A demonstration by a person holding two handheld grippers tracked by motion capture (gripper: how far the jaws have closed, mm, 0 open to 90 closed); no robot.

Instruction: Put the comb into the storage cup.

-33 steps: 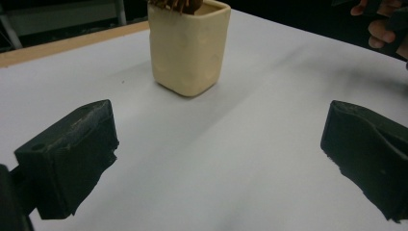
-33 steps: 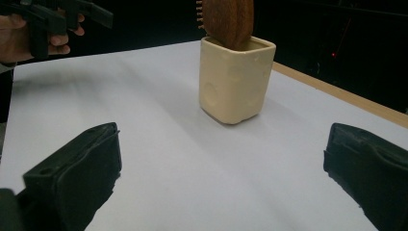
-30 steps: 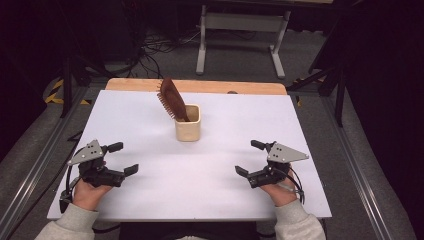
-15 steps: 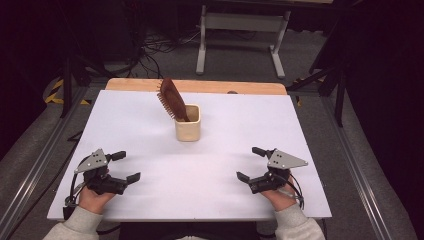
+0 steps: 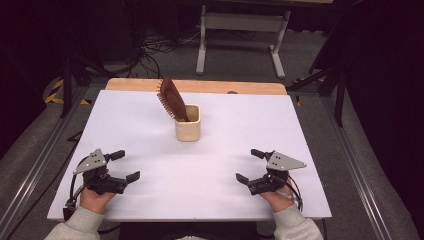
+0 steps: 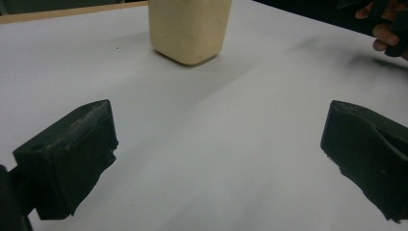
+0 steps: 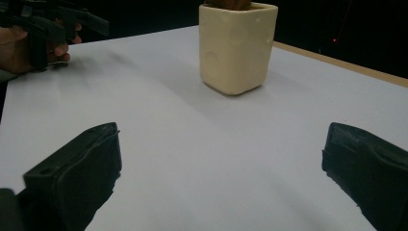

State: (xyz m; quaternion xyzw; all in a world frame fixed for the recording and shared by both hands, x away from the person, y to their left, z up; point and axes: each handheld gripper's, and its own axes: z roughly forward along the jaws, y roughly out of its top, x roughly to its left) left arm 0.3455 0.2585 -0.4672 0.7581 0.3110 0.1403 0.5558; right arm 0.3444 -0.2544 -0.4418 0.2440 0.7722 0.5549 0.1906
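Observation:
A cream square cup (image 5: 188,128) stands upright near the middle of the white table top (image 5: 150,120), with a brown hairbrush (image 5: 171,99) leaning out of it to the back left. The cup (image 6: 188,29) is ahead of the left gripper's jaws, and the cup (image 7: 237,47) also stands ahead of the right gripper's jaws. My left gripper (image 5: 125,165) rests open near the front left of the table, nothing between its jaws. My right gripper (image 5: 249,165) rests open near the front right, also holding nothing.
A wooden strip (image 5: 200,86) runs along the table's far edge. Beyond it stand a white metal frame (image 5: 240,30) and cables on the floor. Metal rails (image 5: 40,160) flank the table on both sides.
Both hands with their grippers have drawn back slightly toward the table's front edge. The cup and hairbrush have not moved.

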